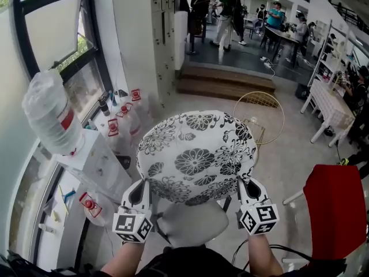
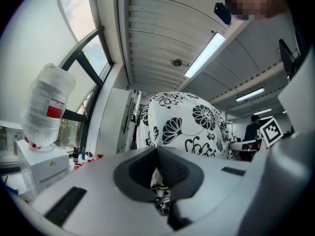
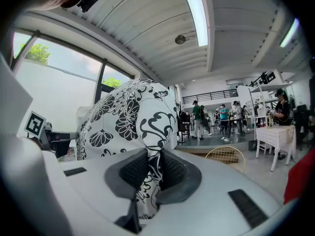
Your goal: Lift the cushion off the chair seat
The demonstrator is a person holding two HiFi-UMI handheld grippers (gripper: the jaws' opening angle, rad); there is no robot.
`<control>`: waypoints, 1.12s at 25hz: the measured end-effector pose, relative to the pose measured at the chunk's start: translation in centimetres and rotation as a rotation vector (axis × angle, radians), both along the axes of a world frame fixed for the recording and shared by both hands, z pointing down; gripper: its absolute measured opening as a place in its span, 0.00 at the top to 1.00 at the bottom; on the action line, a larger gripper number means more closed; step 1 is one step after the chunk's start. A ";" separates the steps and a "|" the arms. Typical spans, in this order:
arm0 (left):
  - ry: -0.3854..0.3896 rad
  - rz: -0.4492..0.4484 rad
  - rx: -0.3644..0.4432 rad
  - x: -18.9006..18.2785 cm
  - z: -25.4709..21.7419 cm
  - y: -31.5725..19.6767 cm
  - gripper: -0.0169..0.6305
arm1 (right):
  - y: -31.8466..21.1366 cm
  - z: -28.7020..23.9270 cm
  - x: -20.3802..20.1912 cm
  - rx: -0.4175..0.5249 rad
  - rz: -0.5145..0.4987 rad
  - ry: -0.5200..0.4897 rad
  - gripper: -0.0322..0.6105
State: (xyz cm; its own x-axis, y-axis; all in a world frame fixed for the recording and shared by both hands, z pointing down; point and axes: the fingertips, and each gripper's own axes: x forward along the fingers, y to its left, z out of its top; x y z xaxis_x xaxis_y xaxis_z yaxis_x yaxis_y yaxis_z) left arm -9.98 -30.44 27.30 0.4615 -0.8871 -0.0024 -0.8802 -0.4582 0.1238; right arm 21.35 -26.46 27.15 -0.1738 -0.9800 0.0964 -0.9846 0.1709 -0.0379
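Nearest me, the left tongs (image 1: 140, 192) and the right tongs (image 1: 248, 190) sit side by side, each carrying its marker cube. Both are clenched on the cushion (image 1: 196, 154) — the left pinches a thin fold of fabric at its near-left edge, the right a thicker fold at its near-right edge, with the pads pressed into the cloth. Round and white with black flowers, the cushion is held up between them and spreads away from me. Below its near edge, between the tongs, I see the pale grey chair seat (image 1: 193, 224). Off to the right stands a red chair (image 1: 337, 209). At left a water bottle (image 1: 49, 114) sits upturned on a white dispenser (image 1: 95, 163) by the window. Further out — a gold wire frame (image 1: 260, 100), a white table (image 1: 331, 105), wooden steps (image 1: 225, 79), and people (image 1: 230, 10) at the far end.
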 end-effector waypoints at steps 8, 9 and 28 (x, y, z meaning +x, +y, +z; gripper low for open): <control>0.008 -0.014 0.051 -0.4 -1.6 0.9 0.96 | -0.1 -1.4 -0.4 0.043 -0.016 -0.020 0.87; 0.006 -0.015 0.059 -0.4 -1.7 0.9 0.96 | -0.2 -1.3 -0.5 0.043 -0.018 -0.026 0.87; -0.005 -0.032 0.107 -0.6 -2.8 1.5 0.96 | -0.4 -1.6 -0.9 0.061 -0.028 -0.056 0.89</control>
State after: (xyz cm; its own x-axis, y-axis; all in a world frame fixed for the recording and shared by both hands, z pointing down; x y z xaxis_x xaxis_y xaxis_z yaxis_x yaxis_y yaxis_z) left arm -10.62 -28.98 24.50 0.4328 -0.8964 -0.0954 -0.8952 -0.4398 0.0716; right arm 20.44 -26.88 25.52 -0.2043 -0.9786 0.0260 -0.9760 0.2016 -0.0819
